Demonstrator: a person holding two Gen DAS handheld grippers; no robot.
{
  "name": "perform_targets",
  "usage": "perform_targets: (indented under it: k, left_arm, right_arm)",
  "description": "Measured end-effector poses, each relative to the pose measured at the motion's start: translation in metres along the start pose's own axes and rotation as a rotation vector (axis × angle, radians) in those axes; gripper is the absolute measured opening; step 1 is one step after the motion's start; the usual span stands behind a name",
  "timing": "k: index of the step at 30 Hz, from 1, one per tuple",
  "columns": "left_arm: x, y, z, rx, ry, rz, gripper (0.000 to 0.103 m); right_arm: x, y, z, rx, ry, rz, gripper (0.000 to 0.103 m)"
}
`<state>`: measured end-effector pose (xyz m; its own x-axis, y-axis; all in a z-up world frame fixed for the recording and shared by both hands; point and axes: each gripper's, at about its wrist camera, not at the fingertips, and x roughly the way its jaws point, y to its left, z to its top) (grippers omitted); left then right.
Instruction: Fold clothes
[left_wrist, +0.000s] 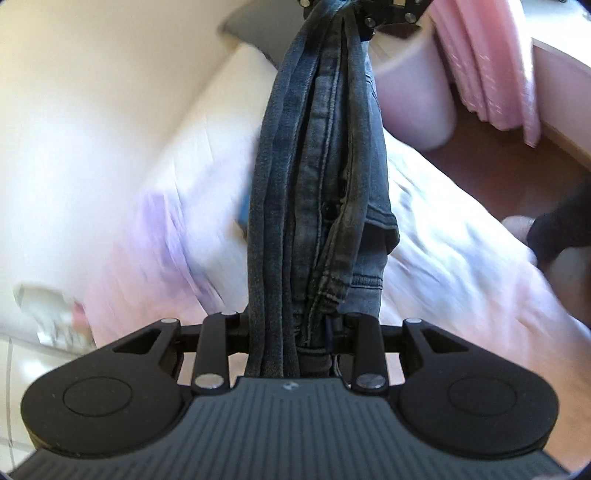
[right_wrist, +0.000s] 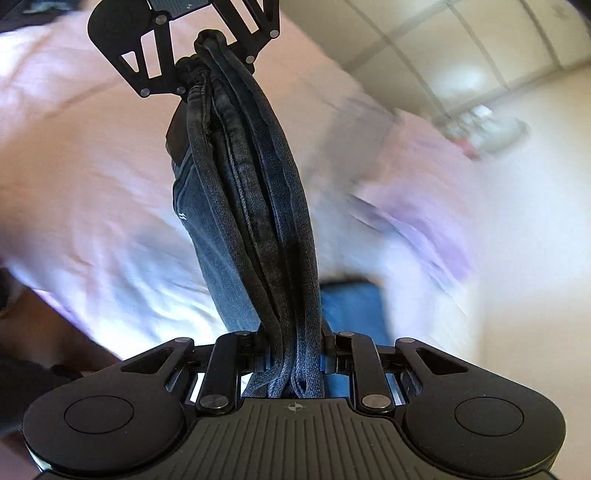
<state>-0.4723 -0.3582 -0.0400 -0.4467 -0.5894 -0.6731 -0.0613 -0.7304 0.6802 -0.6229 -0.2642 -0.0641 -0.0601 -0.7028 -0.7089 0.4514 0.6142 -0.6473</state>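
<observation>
The jeans (left_wrist: 317, 177) hang in the air, bunched into a long thick roll. They stretch between the two grippers. The left gripper (left_wrist: 291, 332) is clamped on one end of the roll, with folds of dark blue cloth squeezed between its two sides. The right gripper (right_wrist: 295, 354) is clamped on the other end the same way. In the left wrist view, the right gripper sits at the far top end of the roll. In the right wrist view, the left gripper sits at the top too, so the two face each other with the jeans pulled straight between them.

The jeans are up above the bed (left_wrist: 461, 236), not touching it. The bed has a pale pink sheet.

Much is blurry. The bed and the room look smeared. The fingertips of both grippers are hidden by the cloth, so the exact spot of the pinch cannot be seen. A small blue thing (right_wrist: 351, 306) lies on the bed under the jeans, but it is too blurred to tell what it is. A dark sleeve (left_wrist: 561, 225) shows at the right edge of the left wrist view, cut off.

The bed edge runs beside a brown floor (left_wrist: 498, 173). A pink curtain (left_wrist: 487, 62) hangs near a white bin (left_wrist: 413, 96). The bed top is wide and open under the jeans.
</observation>
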Motion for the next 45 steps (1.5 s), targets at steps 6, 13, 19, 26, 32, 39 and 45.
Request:
perform_targets:
  k: [6,13,19,26,32,39,45]
  left_arm:
    - [0.135,0.083,0.091,0.067,-0.038,0.082,0.029]
    - [0.31,0.125,0.145,0.112,-0.033,0.255,0.029]
    - [0.457,0.013,0.114,0.169,0.053,0.14,0.038]
    - [0.468,-0.033,0.092,0.182,0.004,0.195,0.041]
    - [0.453,-0.035,0.088,0.161,0.0,0.173,0.037]
    - [0.425,-0.028,0.092,0.107,-0.021,0.216,0.03]
    - [0.441,-0.063,0.081,0.165,-0.016,0.19,0.031]
  right_arm:
    - [0.066,-0.128,-0.074,0.071,0.014,-0.128,0.02]
    - [0.205,-0.231,-0.147,0.059,-0.039,-0.292,0.02]
    - [0.344,-0.176,-0.207,0.075,-0.016,-0.199,0.021]
    - [0.372,-0.121,-0.239,0.073,-0.005,-0.139,0.031]
    - [0.363,-0.105,-0.241,0.109,0.032,-0.144,0.032]
    - [0.328,-0.108,-0.235,0.18,0.023,-0.177,0.023]
    - [0.342,-0.075,-0.247,0.117,0.066,-0.152,0.023]
